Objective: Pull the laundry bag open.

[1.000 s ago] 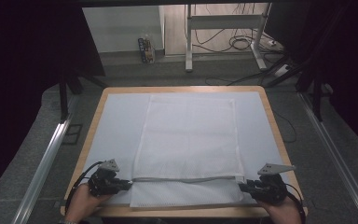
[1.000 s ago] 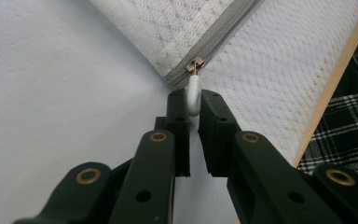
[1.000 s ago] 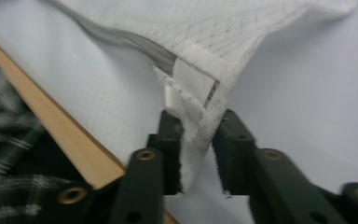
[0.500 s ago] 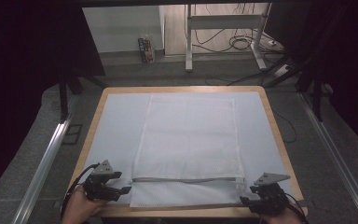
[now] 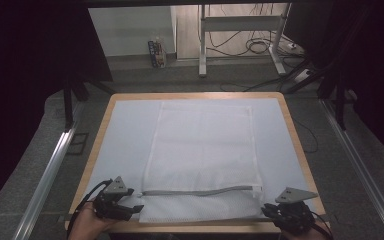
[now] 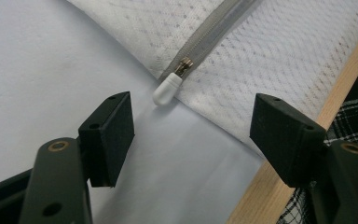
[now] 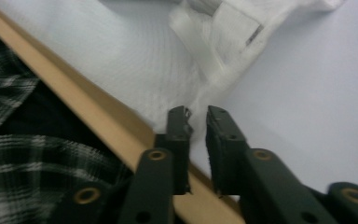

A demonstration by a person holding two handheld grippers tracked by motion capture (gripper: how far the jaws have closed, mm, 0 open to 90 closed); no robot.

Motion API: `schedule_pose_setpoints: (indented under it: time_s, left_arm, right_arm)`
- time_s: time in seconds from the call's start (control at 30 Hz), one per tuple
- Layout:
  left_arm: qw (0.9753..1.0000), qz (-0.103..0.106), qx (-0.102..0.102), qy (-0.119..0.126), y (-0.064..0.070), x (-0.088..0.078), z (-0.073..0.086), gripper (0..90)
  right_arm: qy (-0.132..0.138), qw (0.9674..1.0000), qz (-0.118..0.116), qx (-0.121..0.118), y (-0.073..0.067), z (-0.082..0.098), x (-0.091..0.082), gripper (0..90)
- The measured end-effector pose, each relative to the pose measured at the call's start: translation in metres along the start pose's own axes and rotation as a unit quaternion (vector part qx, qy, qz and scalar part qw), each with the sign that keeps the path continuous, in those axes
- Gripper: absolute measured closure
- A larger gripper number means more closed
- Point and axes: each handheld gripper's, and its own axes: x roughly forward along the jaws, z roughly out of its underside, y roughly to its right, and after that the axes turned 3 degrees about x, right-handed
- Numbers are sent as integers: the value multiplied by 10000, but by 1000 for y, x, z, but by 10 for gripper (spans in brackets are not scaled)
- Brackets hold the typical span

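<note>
A white mesh laundry bag (image 5: 200, 145) lies flat on the pale mat, its grey zipper (image 5: 200, 191) running across near the front edge. My left gripper (image 5: 136, 207) stands open at the zipper's left end. Its jaws have just spread wide, then eased in slightly, and nothing is between them. The white zipper pull (image 6: 167, 88) lies just beyond the left gripper (image 6: 193, 109). My right gripper (image 5: 266, 211) is at the bag's near right corner. Its jaws have just been closing, and the right gripper (image 7: 196, 114) is pinching mesh of the bag (image 7: 140, 60), which bunches up beyond.
The wooden table edge (image 5: 292, 130) frames the pale mat (image 5: 125, 135). A sewn label (image 7: 235, 23) shows on the crumpled mesh. Plaid cloth (image 7: 23, 158) shows past the wooden front edge (image 7: 74, 93). Desk legs and cables (image 5: 260, 45) stand on the floor behind.
The left jaws have opened and let go of the zipper's left end. The right gripper has drawn back toward the front edge, opened, then closed on the bag's corner.
</note>
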Motion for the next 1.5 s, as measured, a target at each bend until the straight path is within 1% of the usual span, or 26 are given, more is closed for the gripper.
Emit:
schedule_pose_setpoints:
  time_s: [0.07, 0.13, 0.17, 0.23, 0.33, 0.4, 0.47, 0.53, 0.57, 0.63, 0.67, 0.7, 0.73, 0.77, 0.83, 0.87, 0.93, 0.97, 1.03, 1.07, 1.1, 1.17, 1.23, 1.33, 1.43, 1.5]
  left_arm:
    - [10000, -17, -34, 18, -2, -1, 1, 295]
    - [9999, -63, -68, 56, -3, -2, 1, 280]
    - [9999, -82, -86, 85, -3, -3, 1, 276]
    - [9998, -60, -106, 168, -2, -5, 0, 270]
    - [9992, 294, 73, 266, 6, -8, -2, 359]
    - [9968, 686, 240, 326, 16, -4, -3, 403]
    - [9950, 886, 392, 220, 26, 4, -5, 406]
    - [9953, 722, 639, -107, 36, 15, -7, 406]
    - [9950, 520, 843, -133, 40, 17, -8, 416]
    - [9933, 74, 1121, -270, 47, 17, -9, 527]
    - [9932, 42, 1118, -333, 47, 16, -11, 605]
    - [9945, 194, 976, -320, 45, 15, -11, 645]
    - [9950, 306, 885, -334, 43, 14, -11, 804]
    - [9954, 342, 822, -346, 41, 13, -11, 886]
    - [9948, 409, 862, -349, 40, 8, -9, 900]
    - [9950, 454, 850, -258, 39, 3, -9, 900]
    - [9946, 717, 744, -13, 36, -9, -7, 900]
    - [9945, 773, 711, 33, 35, -12, -6, 900]
    - [9950, 683, 727, -63, 35, -10, -2, 900]
    - [9953, 644, 719, -83, 35, -8, -1, 900]
    - [9957, 613, 698, -56, 34, -6, 1, 896]
    - [9965, 563, 615, 5, 32, -4, 1, 786]
    - [9976, 412, 542, 144, 29, -4, 1, 623]
    - [9984, 348, 255, 365, 25, -6, 1, 428]
    - [9986, 241, 107, 458, 22, -7, 2, 302]
    - [9986, 140, 55, 508, 22, -8, 1, 253]
  right_arm:
    - [8, 9998, 124, 141, 2, 2, -9, 604]
    - [44, 9996, 181, 217, 6, 4, -13, 573]
    - [83, 9994, 275, 204, 7, 4, -12, 544]
    - [176, 9994, 286, 106, 9, 3, -7, 538]
    - [157, 9999, -21, -58, 3, 4, -1, 617]
    - [32, 9995, -244, -184, -1, 4, 6, 613]
    - [-120, 9991, -303, -267, -3, 5, 18, 569]
    - [-310, 9986, -15, -417, -2, 5, 31, 553]
    - [-444, 9979, 54, -475, 0, 6, 36, 591]
    - [-519, 9973, -45, -525, 0, 8, 43, 745]
    - [-546, 9969, -75, -559, -1, 7, 42, 826]
    - [-554, 9964, 40, -638, -3, 7, 41, 848]
    - [-556, 9965, 81, -623, -3, 7, 41, 852]
    - [-524, 9968, 87, -600, -3, 7, 39, 852]
    - [-352, 9981, 63, -497, 0, 6, 30, 851]
    - [-286, 9986, 44, -448, 0, 6, 24, 851]
    - [-115, 9993, -12, -361, 0, 6, 10, 851]
    - [-114, 9994, -70, -315, 0, 6, 5, 852]
    - [-273, 9991, -245, -201, 2, 8, 4, 847]
    - [-504, 9979, -385, -134, 3, 10, 9, 834]
    - [-775, 9959, -431, -161, 3, 12, 15, 821]
    - [-798, 9959, -405, -166, 3, 14, 21, 723]
    - [-531, 9980, -301, -159, 5, 12, 14, 633]
    - [-42, 9998, -132, -168, 9, 7, 7, 512]
    - [158, 9990, 150, -379, 14, 9, 16, 355]
    - [248, 9986, 219, -412, 17, 10, 20, 297]
